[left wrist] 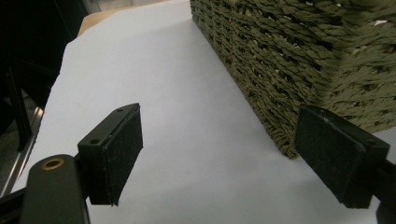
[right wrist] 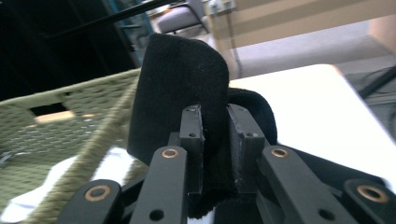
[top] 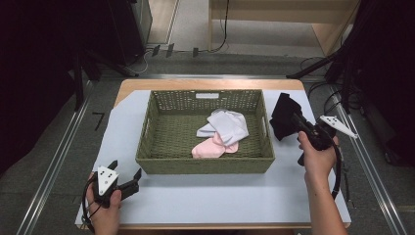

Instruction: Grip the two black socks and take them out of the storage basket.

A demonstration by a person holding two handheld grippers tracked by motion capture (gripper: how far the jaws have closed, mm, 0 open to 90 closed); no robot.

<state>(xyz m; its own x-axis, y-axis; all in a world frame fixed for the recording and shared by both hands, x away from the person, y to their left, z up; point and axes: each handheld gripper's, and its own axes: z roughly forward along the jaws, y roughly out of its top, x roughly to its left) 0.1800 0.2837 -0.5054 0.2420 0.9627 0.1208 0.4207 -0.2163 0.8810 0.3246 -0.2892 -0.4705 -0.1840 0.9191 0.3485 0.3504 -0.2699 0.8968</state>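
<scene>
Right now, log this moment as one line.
right gripper: shut on black sock, beside basket | left gripper: open, on table

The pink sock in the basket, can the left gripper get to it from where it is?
Probably yes. The left gripper is open and holds nothing, and the pink sock lies in the open-topped basket with nothing over it. But the basket's front wall stands between them, so the gripper would have to go up and over.

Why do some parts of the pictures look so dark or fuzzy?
High view: the room's edges are dim, while the white table sheet is brightly lit. Left gripper view: the basket is soft and fuzzy at its far top. Right gripper view: the black cloth hides its folds, and the background is blurry.
</scene>
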